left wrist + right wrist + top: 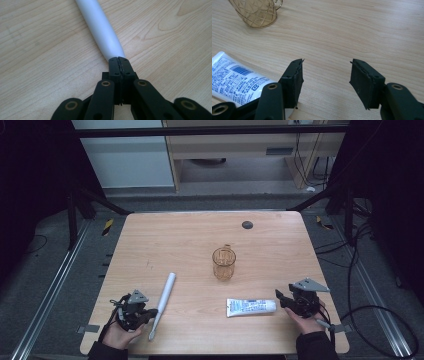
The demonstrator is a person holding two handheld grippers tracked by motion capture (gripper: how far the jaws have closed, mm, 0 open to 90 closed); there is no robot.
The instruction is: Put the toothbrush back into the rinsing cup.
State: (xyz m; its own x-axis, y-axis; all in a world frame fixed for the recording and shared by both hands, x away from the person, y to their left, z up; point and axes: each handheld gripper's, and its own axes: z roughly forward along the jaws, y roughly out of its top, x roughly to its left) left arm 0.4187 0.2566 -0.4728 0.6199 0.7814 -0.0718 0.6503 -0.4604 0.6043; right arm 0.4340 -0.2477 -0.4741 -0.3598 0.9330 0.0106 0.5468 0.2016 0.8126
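— Toothbrush-like long white plastic stick (pixel 163 303) is lying just ahead of the left gripper (pixel 119 60), whose jaws are pressing together, empty?

— Yes; I judge gripping is coming next, so opening first. The right gripper (pixel 325 75) is gaping wide beside the white printed tube (pixel 234 81). The stick's far end is being cut off in the left gripper view.

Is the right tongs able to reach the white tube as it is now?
Probably yes. The right tongs are open beside the white tube, at its near end, and only bare table lies between them.
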